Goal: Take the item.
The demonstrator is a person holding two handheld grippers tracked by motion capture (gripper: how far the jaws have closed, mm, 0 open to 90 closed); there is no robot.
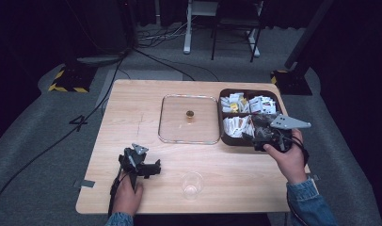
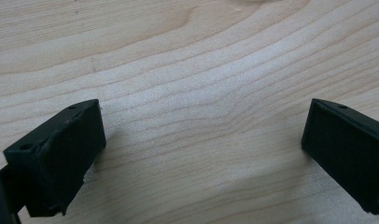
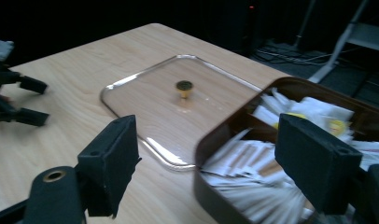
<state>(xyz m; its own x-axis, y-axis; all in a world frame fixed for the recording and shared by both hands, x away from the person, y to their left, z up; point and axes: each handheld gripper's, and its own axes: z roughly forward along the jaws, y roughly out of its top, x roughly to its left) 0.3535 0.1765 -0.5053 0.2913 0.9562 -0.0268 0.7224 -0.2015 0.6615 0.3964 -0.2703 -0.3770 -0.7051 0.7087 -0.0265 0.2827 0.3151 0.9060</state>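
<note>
The right gripper [image 1: 258, 136] hovers at the front edge of the box [image 1: 225, 139], which sits at the table's [image 1: 132, 103] right edge toward the far corner; its jaws stand wide apart with nothing between them. The sachets [image 3: 253, 158] in the box's near-left compartment lie just beyond the jaws — flat paper packets, packed on edge in a tight row. They look very light, thin and limp, likely to bend or slide out if pinched at a corner, and a wide bite would probably drag neighbours along. The safest hold seems to be across one packet's upper edge, pads flat on both faces. The lid [image 1: 189, 118] lies flat just left of the box. The left gripper [image 1: 154, 167] rests near the table's front-left corner, released and empty — bare wood between its jaws.
</note>
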